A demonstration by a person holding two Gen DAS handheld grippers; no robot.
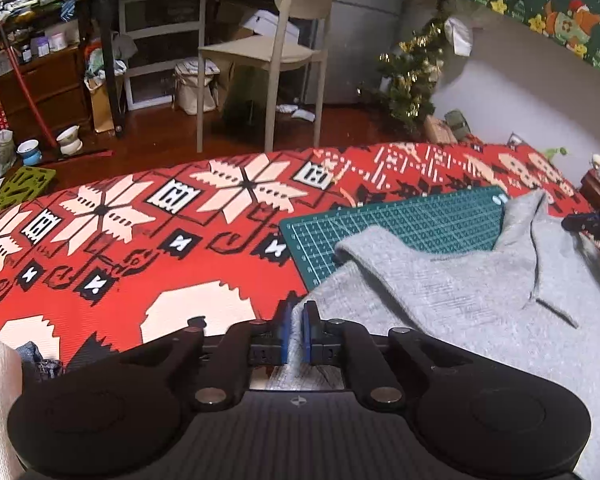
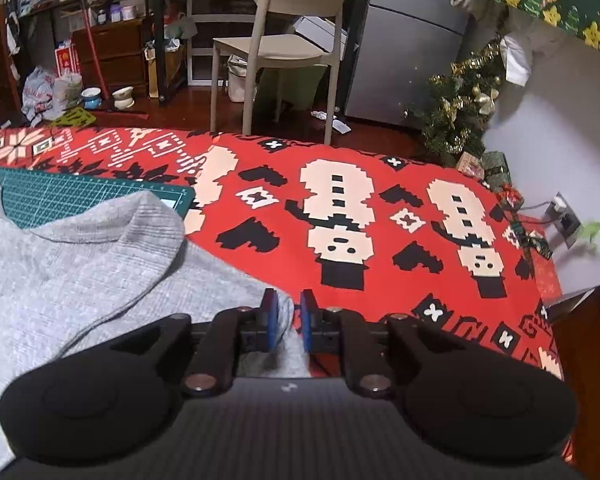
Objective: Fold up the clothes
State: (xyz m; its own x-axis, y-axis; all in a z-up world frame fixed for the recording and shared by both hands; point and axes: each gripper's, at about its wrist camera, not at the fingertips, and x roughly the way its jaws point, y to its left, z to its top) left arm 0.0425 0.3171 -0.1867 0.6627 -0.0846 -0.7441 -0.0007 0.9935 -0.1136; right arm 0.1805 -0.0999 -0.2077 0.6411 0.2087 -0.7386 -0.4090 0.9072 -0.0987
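Left wrist: left gripper [image 1: 296, 314] pinches ribbed (grey) garment [image 1: 460, 296].

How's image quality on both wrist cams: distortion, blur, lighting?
Left wrist: strong fisheye bowing of the red blanket, dark corner vignette, grey garment sharp, left tool crisp. Right wrist: same bowing, dim warm light, small green object at the right edge smeared, right tool sharp.
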